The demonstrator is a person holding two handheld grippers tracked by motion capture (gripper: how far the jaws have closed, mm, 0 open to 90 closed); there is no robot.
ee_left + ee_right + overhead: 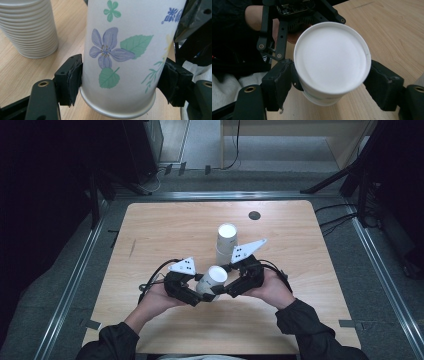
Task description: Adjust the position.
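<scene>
Pale wood tabletop [165,227], a stack of paper cups [226,242] mid-table. Nearer the person, the left gripper [119,80] clamps a flowered paper cup [125,50] just above its rim; the right gripper's [328,83] jaws flank it without pressing. Light, thin-walled, easily crushed: hold it gently by the sidewall.

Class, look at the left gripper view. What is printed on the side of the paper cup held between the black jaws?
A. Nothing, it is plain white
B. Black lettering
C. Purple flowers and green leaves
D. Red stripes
C: the paper cup carries a purple flower with green leaves on its white wall, and the left gripper has its pads pressed on both sides.
</scene>
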